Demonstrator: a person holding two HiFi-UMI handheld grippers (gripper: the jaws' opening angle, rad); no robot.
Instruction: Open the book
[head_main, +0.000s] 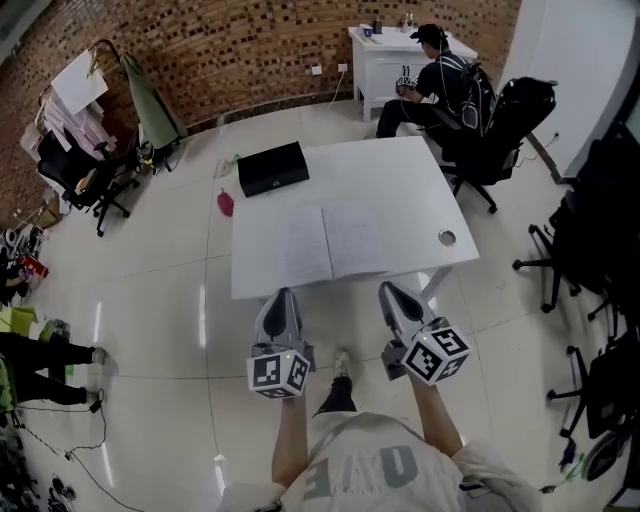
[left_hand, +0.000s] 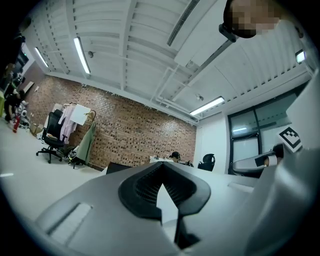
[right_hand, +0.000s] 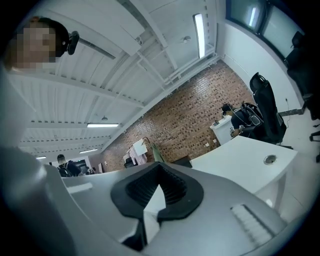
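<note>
The book (head_main: 328, 241) lies open and flat on the white table (head_main: 395, 178), its two pale pages spread side by side near the front edge. My left gripper (head_main: 281, 296) hangs just short of that edge, jaws shut and empty, pointing level at the table. My right gripper (head_main: 392, 294) is beside it on the right, also shut with nothing between its jaws. In the left gripper view the left gripper (left_hand: 161, 170) shows closed black pads, with the tabletop seen edge-on beyond. The right gripper (right_hand: 159, 172) looks the same in its own view.
A black case (head_main: 272, 167) lies on the table's far left corner; a round cable hole (head_main: 447, 237) is at the right. A seated person (head_main: 432, 82) works at a white desk (head_main: 378, 55) behind. Black office chairs (head_main: 500, 130) stand right, another chair (head_main: 75, 172) and a clothes rack left.
</note>
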